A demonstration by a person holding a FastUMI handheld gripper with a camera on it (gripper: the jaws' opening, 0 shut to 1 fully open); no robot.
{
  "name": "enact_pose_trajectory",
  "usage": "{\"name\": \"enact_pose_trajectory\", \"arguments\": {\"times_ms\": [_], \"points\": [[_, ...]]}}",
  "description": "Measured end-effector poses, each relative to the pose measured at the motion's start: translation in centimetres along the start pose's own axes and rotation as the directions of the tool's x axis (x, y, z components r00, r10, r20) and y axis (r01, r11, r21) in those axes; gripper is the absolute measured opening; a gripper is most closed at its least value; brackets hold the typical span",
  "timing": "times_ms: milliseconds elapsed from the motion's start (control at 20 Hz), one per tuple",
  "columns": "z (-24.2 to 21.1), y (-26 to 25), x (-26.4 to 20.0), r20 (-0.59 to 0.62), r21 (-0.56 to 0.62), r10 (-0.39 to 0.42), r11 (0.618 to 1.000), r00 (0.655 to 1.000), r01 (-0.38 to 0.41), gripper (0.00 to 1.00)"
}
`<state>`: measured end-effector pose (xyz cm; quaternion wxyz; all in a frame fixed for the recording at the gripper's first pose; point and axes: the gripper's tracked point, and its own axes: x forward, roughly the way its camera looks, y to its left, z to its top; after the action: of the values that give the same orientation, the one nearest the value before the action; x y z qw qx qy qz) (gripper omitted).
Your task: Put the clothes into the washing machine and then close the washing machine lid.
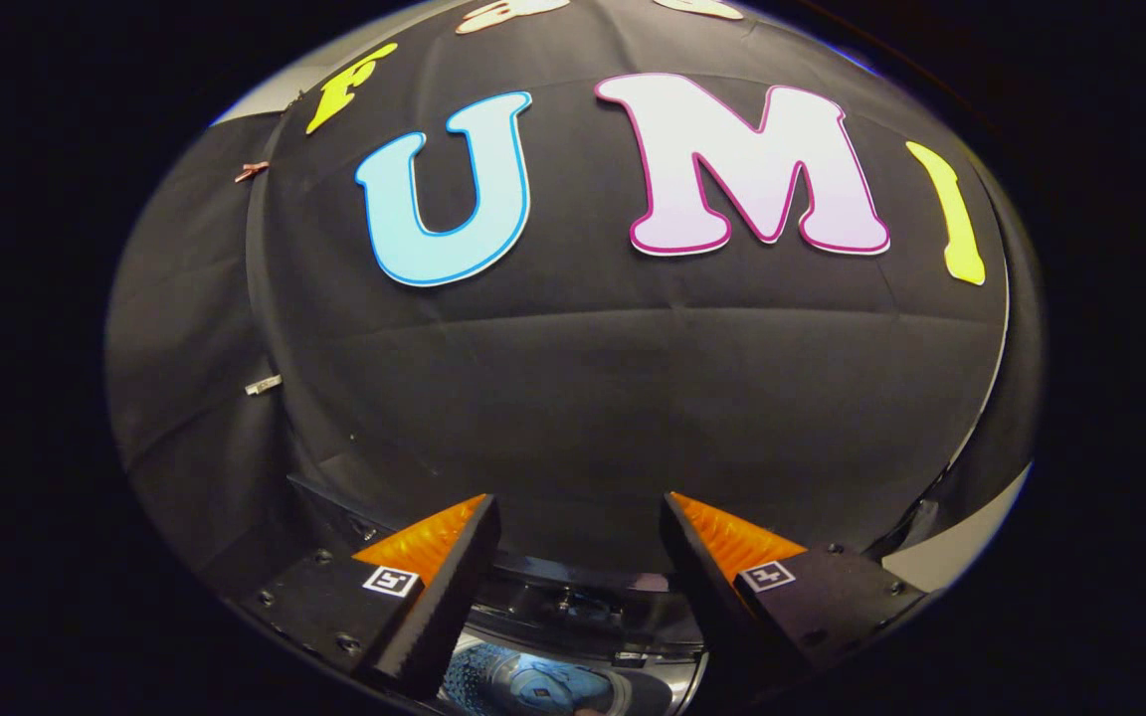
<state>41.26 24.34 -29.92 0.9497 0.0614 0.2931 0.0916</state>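
My gripper (578, 527) is open, its two fingers spread wide with nothing between them, and it faces the black cloth wall. Low down between and under the fingers I see part of the washing machine (583, 602): a dark rim, and below it the drum opening. Blue clothes (523, 686) lie inside the drum, just beneath the left finger. The machine's lid cannot be told apart from the dark rim here.
The black cloth wall (613, 398) stands close ahead, beyond the fingers. A pale strip of wall or floor (961, 547) shows to the right of the right finger. Two small clips (263, 383) hold the cloth on the left.
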Motion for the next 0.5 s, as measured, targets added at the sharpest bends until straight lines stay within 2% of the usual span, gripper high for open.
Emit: {"name": "enact_pose_trajectory", "arguments": {"times_ms": [200, 500], "points": [[-0.9, 0.3, -0.8, -0.054, 0.008, 0.001, 1.0, 0.999, 0.0, 1.0], [-2.8, 1.6, -4.8, -0.098, 0.003, 0.019, 1.0, 0.995, -0.019, 1.0]]}}
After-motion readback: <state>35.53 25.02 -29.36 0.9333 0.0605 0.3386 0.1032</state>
